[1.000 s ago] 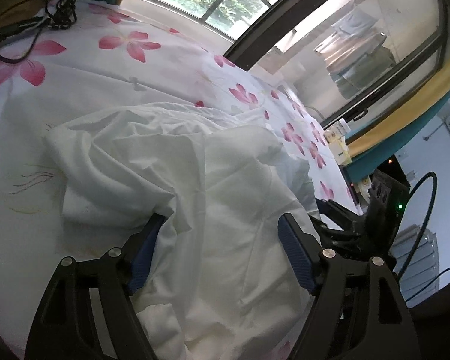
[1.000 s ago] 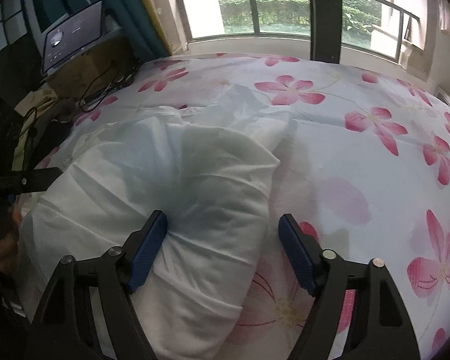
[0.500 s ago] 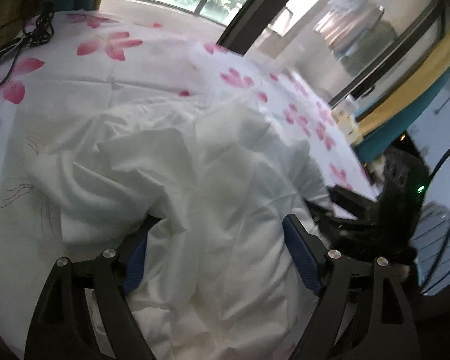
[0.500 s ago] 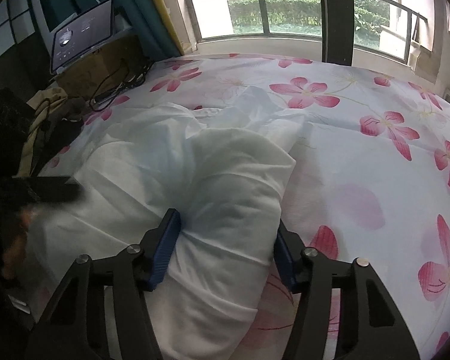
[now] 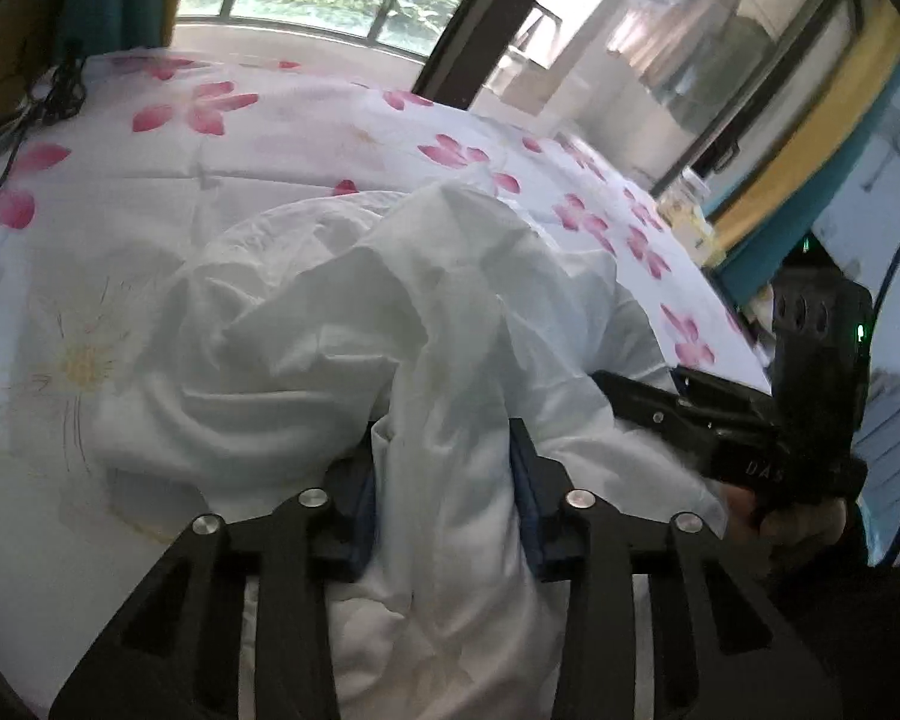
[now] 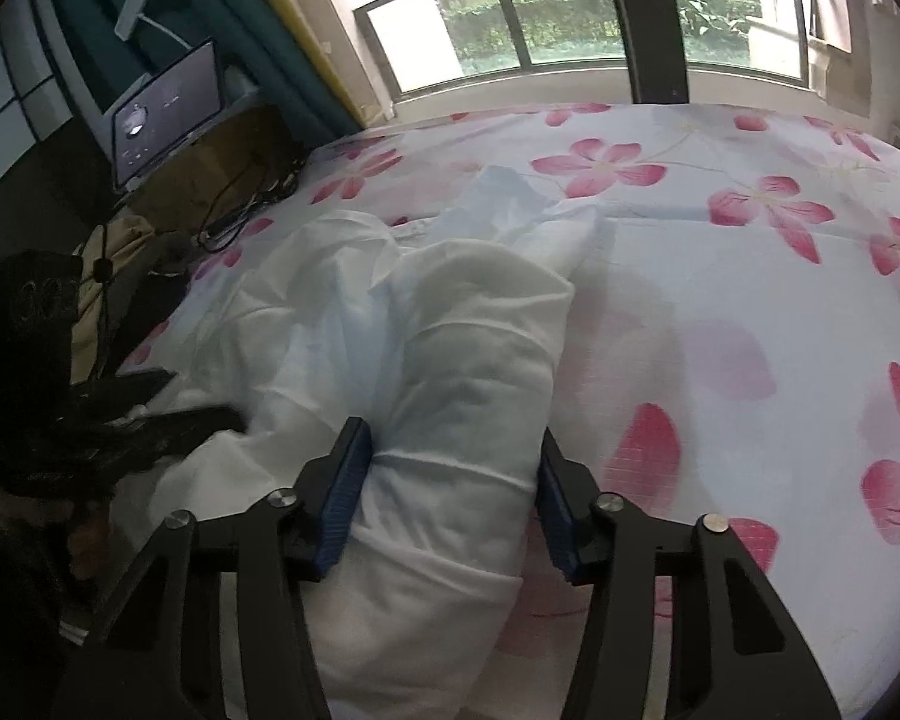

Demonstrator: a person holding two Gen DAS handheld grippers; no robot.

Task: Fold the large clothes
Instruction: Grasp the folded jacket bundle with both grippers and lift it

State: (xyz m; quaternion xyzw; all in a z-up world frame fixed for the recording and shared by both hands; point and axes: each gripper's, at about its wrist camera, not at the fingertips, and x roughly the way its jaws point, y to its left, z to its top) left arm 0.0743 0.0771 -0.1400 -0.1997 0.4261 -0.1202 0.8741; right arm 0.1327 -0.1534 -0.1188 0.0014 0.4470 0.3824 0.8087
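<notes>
A crumpled white garment [image 5: 330,330] lies bunched on a bed sheet with pink flowers [image 5: 240,138]. My left gripper [image 5: 444,480] is closing, and a gathered fold of the garment fills the gap and is squeezed between its blue pads. In the right wrist view the garment [image 6: 480,330] rises as a thick roll. My right gripper [image 6: 450,480] is closing too, its pads pressing into both sides of that roll. Each gripper shows in the other's view: the right gripper [image 5: 630,387] at the garment's right edge, the left gripper [image 6: 198,405] at its left edge.
The flowered sheet [image 6: 720,300] stretches far and right toward a wide window [image 6: 570,18]. Black cables [image 5: 60,96] lie at the bed's far left corner. A lit screen [image 6: 168,108] stands on a cardboard box [image 6: 228,162] beside the bed. A hand [image 5: 804,522] holds the right gripper's handle.
Both grippers' jaws have narrowed onto the white garment. The left one went from wide open over the cloth to pinching a gathered fold; the right one squeezed the roll tighter.
</notes>
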